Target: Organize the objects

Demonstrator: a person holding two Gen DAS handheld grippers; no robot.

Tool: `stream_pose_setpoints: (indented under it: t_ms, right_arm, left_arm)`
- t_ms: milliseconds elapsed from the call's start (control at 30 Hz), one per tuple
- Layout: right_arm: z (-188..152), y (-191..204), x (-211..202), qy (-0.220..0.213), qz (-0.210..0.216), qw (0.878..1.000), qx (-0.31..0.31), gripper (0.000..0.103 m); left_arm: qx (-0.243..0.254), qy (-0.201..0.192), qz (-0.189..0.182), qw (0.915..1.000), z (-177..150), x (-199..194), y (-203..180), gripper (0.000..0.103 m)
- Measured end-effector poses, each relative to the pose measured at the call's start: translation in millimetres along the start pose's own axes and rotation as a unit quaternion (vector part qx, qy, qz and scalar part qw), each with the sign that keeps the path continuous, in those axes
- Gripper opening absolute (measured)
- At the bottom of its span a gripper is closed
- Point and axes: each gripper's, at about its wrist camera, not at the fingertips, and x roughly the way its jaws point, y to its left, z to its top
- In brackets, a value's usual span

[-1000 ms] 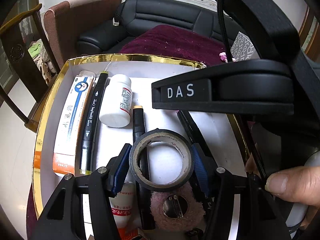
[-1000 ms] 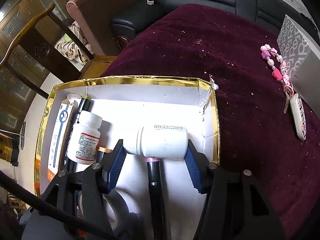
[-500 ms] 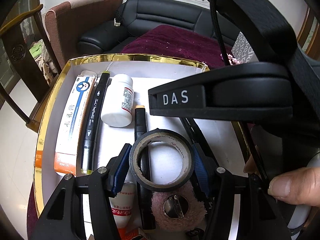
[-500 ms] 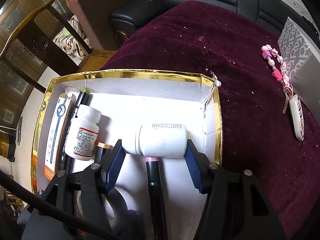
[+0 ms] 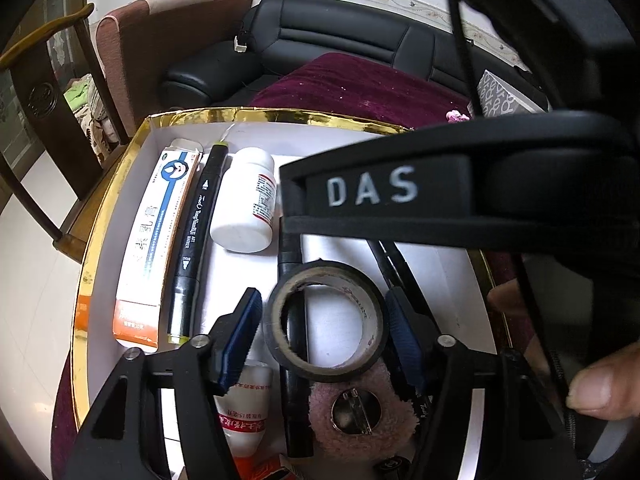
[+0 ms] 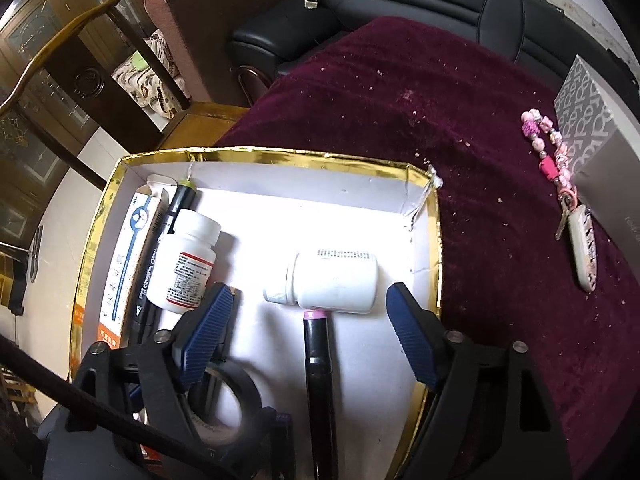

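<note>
A gold-rimmed white box [image 5: 116, 184] [image 6: 434, 240] holds the items. My left gripper [image 5: 324, 320] is shut on a black tape roll [image 5: 326, 322] and holds it over the box. My right gripper [image 6: 308, 320] is open; a white pill bottle [image 6: 332, 280] lies on its side on the box floor just ahead of its fingers, above a black marker with a pink end [image 6: 318, 364]. A second white bottle [image 5: 246, 200] [image 6: 184, 264], a black marker [image 5: 196, 236] and a white-and-orange carton [image 5: 154, 240] lie in a row at the left.
A pink fuzzy brooch [image 5: 360, 412] and a red-and-white tube [image 5: 244, 404] lie under my left gripper. The right gripper's black body [image 5: 460, 188] crosses the left wrist view. On the maroon cloth [image 6: 440, 120] lie a beaded keychain [image 6: 560, 184] and a grey patterned box [image 6: 592, 128].
My right gripper has opened and let go of the white pill bottle, which now lies on the box floor. The left gripper still holds the tape roll, almost unmoved.
</note>
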Motion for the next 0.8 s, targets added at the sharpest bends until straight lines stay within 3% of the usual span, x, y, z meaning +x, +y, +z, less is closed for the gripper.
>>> stream_pose_setpoints:
  t_ms: [167,500,800]
  right_arm:
    - [-0.4,1.3,-11.2,-0.021,-0.023,1.000,-0.005,0.080]
    - [-7.5,4.0,-39.4,-0.072,-0.088,0.993,-0.019,0.081]
    - [-23.6,-1.3,-64.1,-0.094,-0.100,0.991,-0.009,0.081]
  left_arm:
    - [0.000,-0.007,-0.005,1.0000,5.3,0.9,2.1,0.066]
    - [-0.004,-0.026,-0.008,0.9996,4.6,-4.1,6.0,0.068]
    - [-0.001,-0.034,-0.011,0.9994,11.6,5.0,7.0,0.069]
